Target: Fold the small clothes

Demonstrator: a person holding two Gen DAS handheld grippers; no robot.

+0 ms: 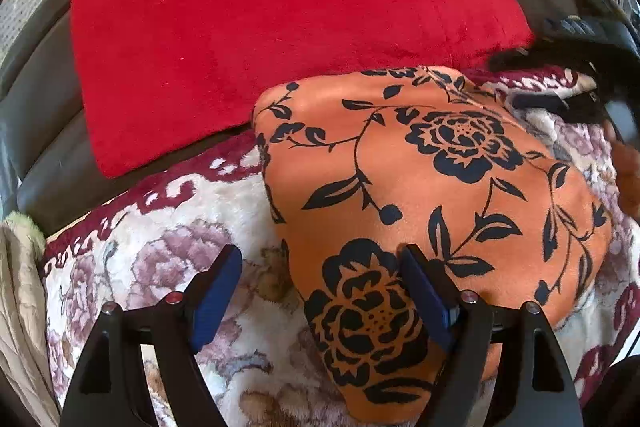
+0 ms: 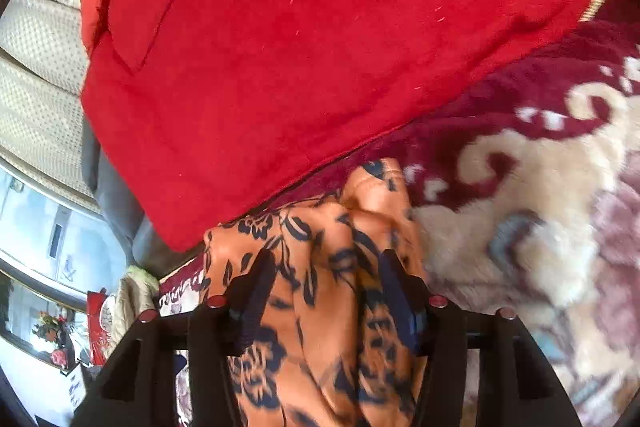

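Orange floral garment (image 1: 420, 187) lies bunched between the right tool's (image 2: 326, 291) fingers.

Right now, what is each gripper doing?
Left gripper: open, jaws wide over the orange cloth's edge, holding nothing.
Right gripper: open around bunched orange cloth; no clamp visible.

Everything sits on a plush blanket (image 1: 168, 211), cream with mauve roses and a maroon scrolled border, which also fills the right wrist view (image 2: 532, 187). Past its far edge there's a grey leather couch seat (image 1: 44, 163), with a cream dotted back cushion (image 2: 36, 95) above that. Off the blanket's left corner a beige quilted throw (image 1: 20, 291) hangs down. Further left of the blanket, a bright room with flowers (image 2: 50, 327) shows. Daylight all over, pretty strong.
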